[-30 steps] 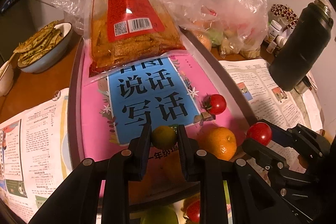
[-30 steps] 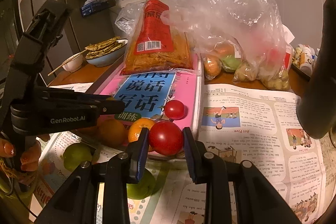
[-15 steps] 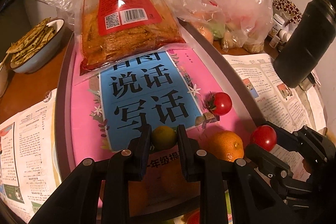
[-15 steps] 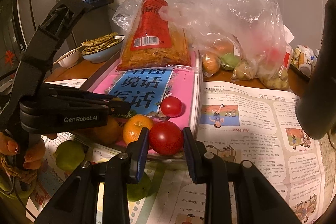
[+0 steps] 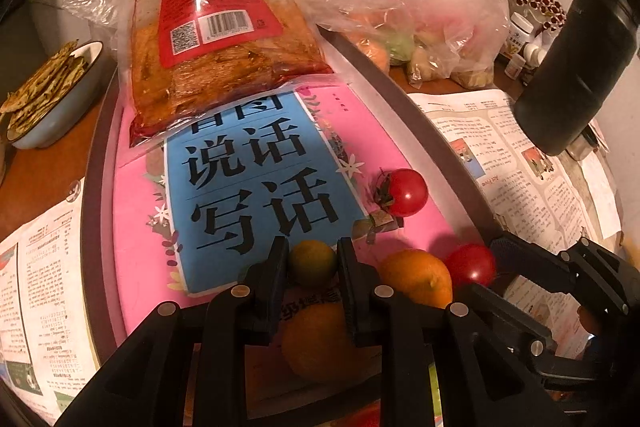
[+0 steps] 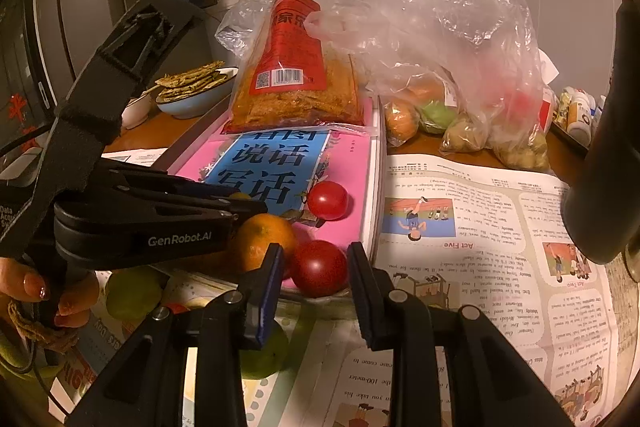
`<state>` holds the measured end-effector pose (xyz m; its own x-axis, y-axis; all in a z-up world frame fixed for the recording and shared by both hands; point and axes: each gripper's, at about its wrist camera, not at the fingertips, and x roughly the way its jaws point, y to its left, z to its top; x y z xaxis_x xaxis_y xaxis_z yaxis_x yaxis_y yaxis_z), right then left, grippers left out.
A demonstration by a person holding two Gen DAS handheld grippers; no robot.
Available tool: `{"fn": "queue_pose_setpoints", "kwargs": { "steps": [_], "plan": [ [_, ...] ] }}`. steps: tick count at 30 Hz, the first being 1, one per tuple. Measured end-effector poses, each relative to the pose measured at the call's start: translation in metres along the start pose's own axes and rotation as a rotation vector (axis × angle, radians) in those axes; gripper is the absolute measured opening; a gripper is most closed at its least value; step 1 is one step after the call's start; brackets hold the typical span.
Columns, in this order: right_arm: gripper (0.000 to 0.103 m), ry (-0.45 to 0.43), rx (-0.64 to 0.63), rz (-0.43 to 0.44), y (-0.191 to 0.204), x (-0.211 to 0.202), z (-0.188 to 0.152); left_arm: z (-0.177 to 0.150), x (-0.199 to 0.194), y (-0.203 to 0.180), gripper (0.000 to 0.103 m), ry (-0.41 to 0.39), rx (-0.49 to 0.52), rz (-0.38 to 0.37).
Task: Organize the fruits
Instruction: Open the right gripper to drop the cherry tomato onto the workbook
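Observation:
My left gripper (image 5: 312,253) is shut on a small green-yellow citrus (image 5: 311,267), held just above an orange (image 5: 320,343) on the pink book (image 5: 132,211) in the tray (image 5: 440,147). A second orange (image 5: 416,279) lies to its right. My right gripper (image 6: 316,265) is shut on a red tomato (image 6: 320,269) at the tray's near edge (image 6: 376,187); the left wrist view shows that tomato (image 5: 470,261) too. A smaller tomato (image 6: 327,200) with a stem rests on the book. My left gripper (image 6: 256,205) reaches in from the left, a hand on its handle.
A red snack bag (image 5: 216,27) lies on the book's far end. Clear plastic bags with fruit (image 6: 460,99) sit behind. A bowl of flatbread (image 5: 52,91) is at the left, a dark flask (image 5: 572,67) at the right. Green fruits (image 6: 132,293) lie on newspaper (image 6: 480,227).
My left gripper has carried the small citrus forward and slightly lower over the book, so the oranges now lie closer beneath it. The right gripper and its tomato stay put.

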<state>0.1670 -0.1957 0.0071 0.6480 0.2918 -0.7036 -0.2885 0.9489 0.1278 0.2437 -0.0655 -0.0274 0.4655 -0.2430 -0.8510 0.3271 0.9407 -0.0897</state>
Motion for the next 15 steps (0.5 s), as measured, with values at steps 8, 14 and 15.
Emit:
{"fn": "queue_pose_setpoints", "kwargs": {
  "steps": [8, 14, 15],
  "plan": [
    [0.033, -0.004, 0.008, 0.003, 0.0001, -0.0021, -0.0011, -0.0004, 0.0004, 0.0005, 0.025, 0.001, -0.002, -0.001],
    [0.033, -0.012, 0.014, 0.004, -0.0012, -0.0057, -0.0018, -0.0012, -0.0001, 0.0008, 0.025, 0.002, -0.004, 0.002],
    [0.033, -0.012, 0.014, 0.005, -0.0014, -0.0062, -0.0019, -0.0012, -0.0002, 0.001, 0.025, 0.002, -0.004, 0.001]
  ]
}}
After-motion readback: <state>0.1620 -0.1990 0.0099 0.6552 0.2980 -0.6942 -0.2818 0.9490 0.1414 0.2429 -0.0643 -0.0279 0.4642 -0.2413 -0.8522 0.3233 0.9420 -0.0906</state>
